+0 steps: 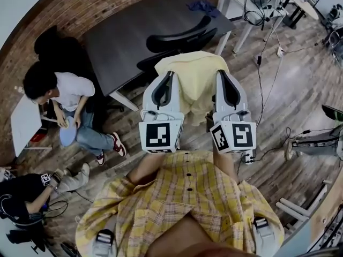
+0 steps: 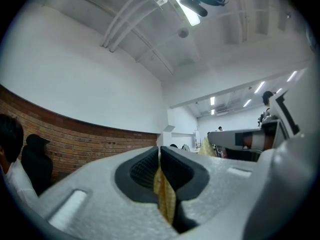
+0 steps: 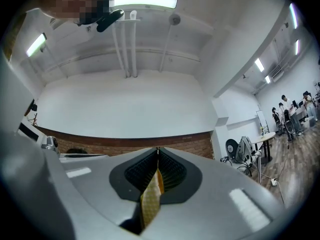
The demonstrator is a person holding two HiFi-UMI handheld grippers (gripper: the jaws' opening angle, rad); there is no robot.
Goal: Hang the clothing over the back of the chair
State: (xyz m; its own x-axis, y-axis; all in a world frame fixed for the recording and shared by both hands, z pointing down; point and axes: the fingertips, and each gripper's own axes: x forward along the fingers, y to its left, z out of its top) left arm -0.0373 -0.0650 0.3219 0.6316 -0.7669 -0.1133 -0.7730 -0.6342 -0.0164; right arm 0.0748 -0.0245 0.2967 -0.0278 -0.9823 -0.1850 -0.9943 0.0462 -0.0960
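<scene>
A yellow garment (image 1: 192,82) hangs spread between my two grippers, raised in front of a black office chair (image 1: 179,40) in the head view. My left gripper (image 1: 162,90) is shut on the garment's left edge; a strip of yellow checked cloth (image 2: 164,196) shows pinched between its jaws. My right gripper (image 1: 229,89) is shut on the right edge, with yellow cloth (image 3: 150,199) clamped in its jaws too. Both gripper views point up at wall and ceiling. The chair back lies just beyond the garment, partly hidden by it.
A dark table (image 1: 144,31) stands behind the chair, by a brick wall (image 1: 80,7). A person (image 1: 64,98) sits on the floor at left, another person (image 1: 27,194) crouches lower left. White desks (image 1: 252,4) and cables (image 1: 268,63) lie to the right on the wooden floor.
</scene>
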